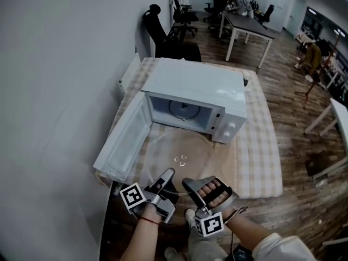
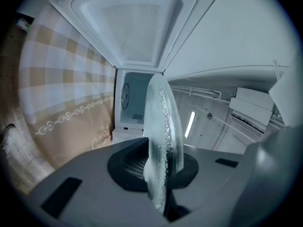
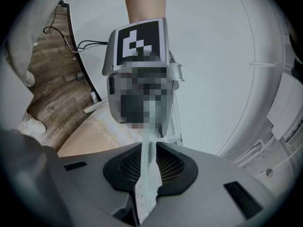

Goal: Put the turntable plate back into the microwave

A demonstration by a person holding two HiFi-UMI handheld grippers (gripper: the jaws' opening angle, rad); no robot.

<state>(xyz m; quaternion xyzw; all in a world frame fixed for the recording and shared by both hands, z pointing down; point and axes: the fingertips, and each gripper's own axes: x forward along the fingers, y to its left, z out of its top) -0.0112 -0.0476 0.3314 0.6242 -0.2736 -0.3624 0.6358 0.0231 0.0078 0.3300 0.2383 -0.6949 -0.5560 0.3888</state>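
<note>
To the left of the microwave (image 1: 196, 94), its door (image 1: 122, 145) stood swung wide open, leaving the cavity (image 1: 163, 105) facing the person. In front of the microwave, a little left of the opening's middle, the left gripper (image 1: 167, 174) had its jaws pressed together on the near rim of the turntable plate (image 1: 182, 156). Its own view showed the glass edge-on, clamped between the dark pads (image 2: 125, 167), with the open cavity straight beyond. The plate lay roughly level in front of the microwave, over the checked cloth (image 1: 261, 145) and wholly outside the cavity; whether it cleared the cloth could not be told from above. Just to the right, also in front of the microwave, the right gripper (image 1: 189, 182) pinched the same near rim. Its pads were closed on the thin glass edge, and the left gripper's marker cube (image 3: 139, 44) sat close beyond. I judged the step in hand to be the carry toward the opening: the plate was gripped but not yet inserted. The next move would call for both grippers to advance together toward the microwave, holding the plate level. It would have to stay low enough to pass under the top of the opening, then be centred over the ring (image 1: 182, 109) faintly visible on the cavity floor and lowered before either grip let go. With both grips close together on one rim, the far edge seemed likely to dip and strike the front of the microwave.
</note>
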